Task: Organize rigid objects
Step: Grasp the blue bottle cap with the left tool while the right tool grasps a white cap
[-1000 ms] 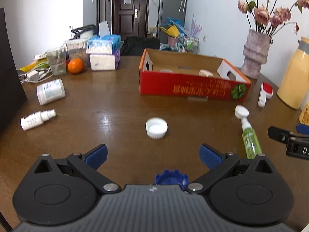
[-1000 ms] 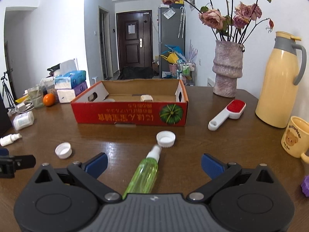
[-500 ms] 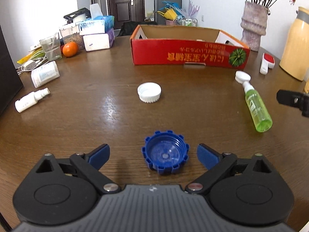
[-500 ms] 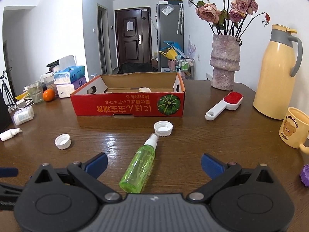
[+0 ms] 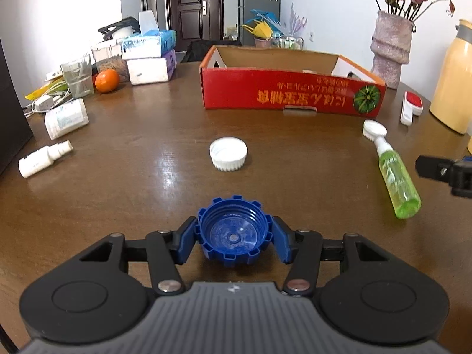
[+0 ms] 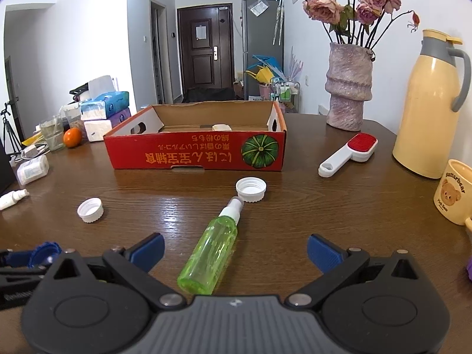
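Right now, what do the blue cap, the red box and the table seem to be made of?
Blue cap: moulded plastic, glossy, with ribs and inner threads. Red box: cardboard, printed outside, bare brown inside. Table: probably varnished wood or veneer, showing grain and glare.

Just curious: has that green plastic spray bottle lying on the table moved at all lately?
No. The green plastic spray bottle still lies with its nozzle beside the white ribbed cap.

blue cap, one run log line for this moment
left hand-held gripper: closing, pads on blue cap | right hand-held gripper: open over green spray bottle | red box: ahead
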The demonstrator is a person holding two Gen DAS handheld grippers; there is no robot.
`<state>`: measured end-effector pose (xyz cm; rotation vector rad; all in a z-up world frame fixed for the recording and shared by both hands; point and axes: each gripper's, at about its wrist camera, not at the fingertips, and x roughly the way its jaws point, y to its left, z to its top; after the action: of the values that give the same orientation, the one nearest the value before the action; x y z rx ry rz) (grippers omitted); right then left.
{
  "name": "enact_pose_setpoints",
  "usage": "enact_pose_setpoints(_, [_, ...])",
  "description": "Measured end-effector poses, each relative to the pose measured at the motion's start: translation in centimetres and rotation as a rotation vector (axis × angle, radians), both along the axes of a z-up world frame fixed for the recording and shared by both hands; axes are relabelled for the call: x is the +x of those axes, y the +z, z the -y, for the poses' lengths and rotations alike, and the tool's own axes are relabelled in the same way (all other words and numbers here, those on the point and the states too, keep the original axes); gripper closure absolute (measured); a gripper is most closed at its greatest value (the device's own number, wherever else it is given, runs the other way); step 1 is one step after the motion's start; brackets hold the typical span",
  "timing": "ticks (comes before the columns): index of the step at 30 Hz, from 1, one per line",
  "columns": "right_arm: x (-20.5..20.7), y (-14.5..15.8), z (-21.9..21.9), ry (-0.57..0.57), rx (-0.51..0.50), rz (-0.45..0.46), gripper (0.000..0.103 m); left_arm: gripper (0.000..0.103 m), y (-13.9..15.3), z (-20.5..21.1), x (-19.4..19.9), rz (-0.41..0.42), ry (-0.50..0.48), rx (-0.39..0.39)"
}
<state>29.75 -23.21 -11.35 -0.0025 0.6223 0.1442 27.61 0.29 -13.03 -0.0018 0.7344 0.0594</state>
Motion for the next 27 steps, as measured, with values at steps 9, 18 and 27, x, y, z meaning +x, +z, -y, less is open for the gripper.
enact_pose_setpoints(9, [4.0, -0.4, 0.6, -0.012, 0.003, -0.024, 0.0, 0.049, 1.6, -0.3, 1.7, 0.04, 0.016, 0.005])
enact_pose_setpoints(18, [8.8, -0.4, 1.2, -0.031, 0.034, -0.055, 0.004, 0.049, 2.2, -0.7, 3.2, 0.051, 0.03, 0.002])
enact_pose_setpoints(27, [12.8, -2.1, 1.0, -0.045, 0.047, -0.108, 0.015, 0.049, 2.3, -1.2, 4.4, 0.047, 0.048, -0.002])
